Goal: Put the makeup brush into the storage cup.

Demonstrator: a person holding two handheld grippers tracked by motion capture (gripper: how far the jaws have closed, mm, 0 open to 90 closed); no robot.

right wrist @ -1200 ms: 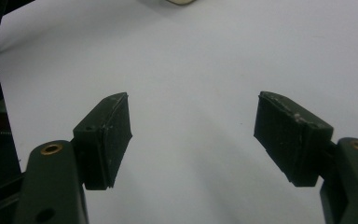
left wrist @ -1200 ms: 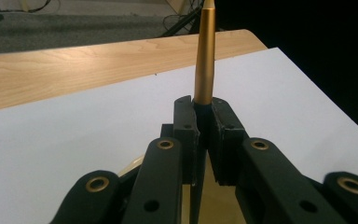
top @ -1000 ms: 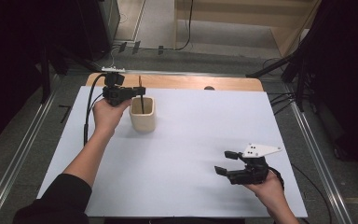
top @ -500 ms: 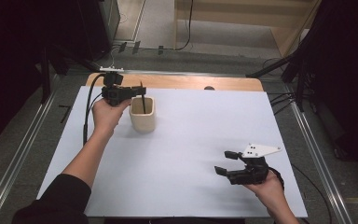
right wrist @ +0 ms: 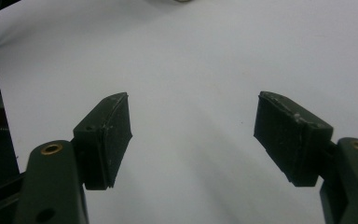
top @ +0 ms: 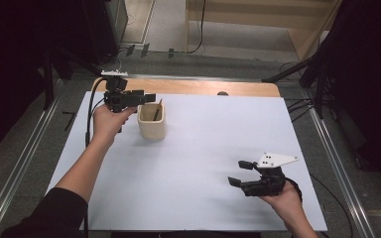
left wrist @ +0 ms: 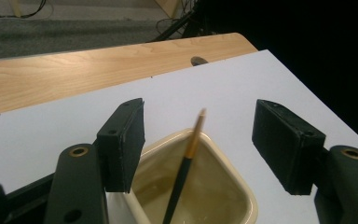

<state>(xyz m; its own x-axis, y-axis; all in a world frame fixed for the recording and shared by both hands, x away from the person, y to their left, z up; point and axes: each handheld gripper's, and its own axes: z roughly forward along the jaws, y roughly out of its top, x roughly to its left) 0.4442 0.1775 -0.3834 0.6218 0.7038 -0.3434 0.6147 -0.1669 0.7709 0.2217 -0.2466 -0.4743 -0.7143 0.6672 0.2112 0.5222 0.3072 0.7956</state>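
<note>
A cream square cup point(top: 152, 122) point(left wrist: 214, 205) stands on the white sheet at the back left. A thin black brush point(top: 156, 111) point(left wrist: 182, 170) with a tan tip leans inside it. My left gripper point(top: 148, 97) point(left wrist: 198, 142) hovers just over the cup's near-left rim; its jaws have just been opening and now stand wide, with the brush between them but untouched. My right gripper point(top: 241, 173) point(right wrist: 193, 140) is held at the front right above the bare sheet, open with nothing between its jaws.
The white sheet point(top: 213, 148) covers most of the wooden table point(top: 198, 88), whose bare strip shows along the back edge with a small dark hole point(top: 222, 93). Metal rails run along both sides. Cables lie on the floor behind.
The left gripper's jaws have spread apart and let go of the brush, which now leans in the cup. The right hand has stayed still.
</note>
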